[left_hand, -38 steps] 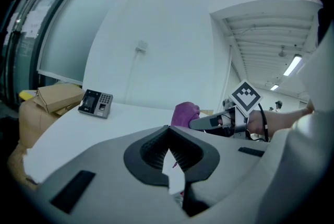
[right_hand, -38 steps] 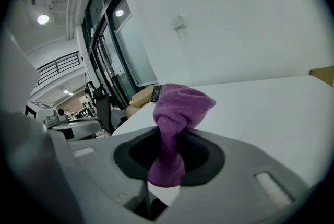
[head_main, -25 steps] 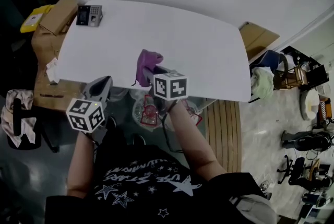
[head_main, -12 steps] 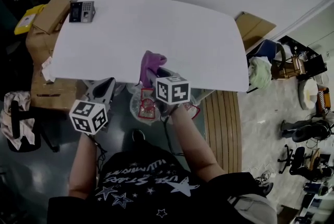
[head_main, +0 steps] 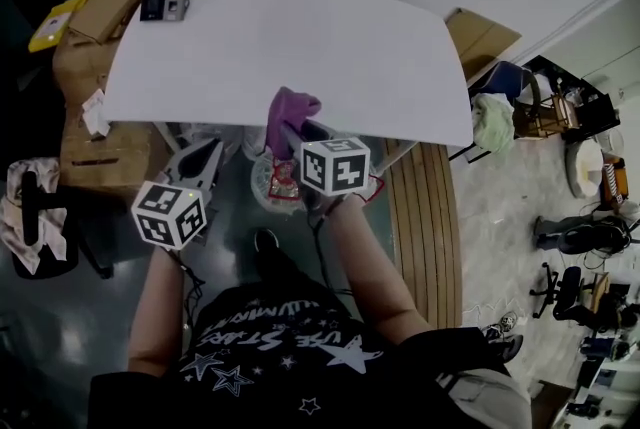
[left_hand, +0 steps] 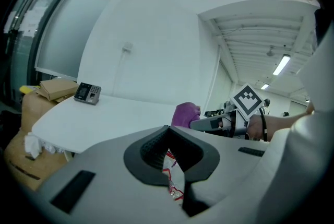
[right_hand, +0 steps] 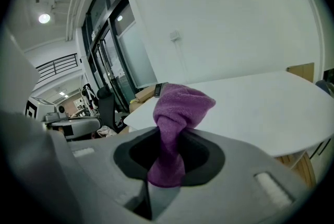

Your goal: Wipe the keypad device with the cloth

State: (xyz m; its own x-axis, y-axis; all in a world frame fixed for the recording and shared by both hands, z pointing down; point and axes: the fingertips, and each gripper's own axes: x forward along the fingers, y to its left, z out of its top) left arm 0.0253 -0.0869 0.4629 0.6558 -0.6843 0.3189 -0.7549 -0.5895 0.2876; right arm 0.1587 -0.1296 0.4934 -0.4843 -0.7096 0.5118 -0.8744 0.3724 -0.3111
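Observation:
The keypad device (head_main: pixel 165 2) is a small dark box with a grey keypad, lying at the far left corner of the white table (head_main: pixel 330 47). It also shows in the left gripper view as the keypad device (left_hand: pixel 87 93). My right gripper (head_main: pixel 291 131) is shut on a purple cloth (head_main: pixel 289 109) at the table's near edge. The cloth (right_hand: pixel 176 113) sticks up bunched from between the jaws of my right gripper (right_hand: pixel 169 137). My left gripper (head_main: pixel 204 155) hangs off the near edge, left of the cloth. The left gripper (left_hand: pixel 168 127) is shut with nothing in it.
Cardboard boxes (head_main: pixel 105 12) stand beside the table's left end, close to the device. A bin with a plastic bag (head_main: pixel 278 185) sits under the near edge. A chair (head_main: pixel 40 227) is at the far left. Wooden decking (head_main: pixel 425 217) and clutter lie to the right.
Both grippers now sit a little closer to the table's near edge than a second ago. The cloth stays held in the right gripper. The device has not moved on the table.

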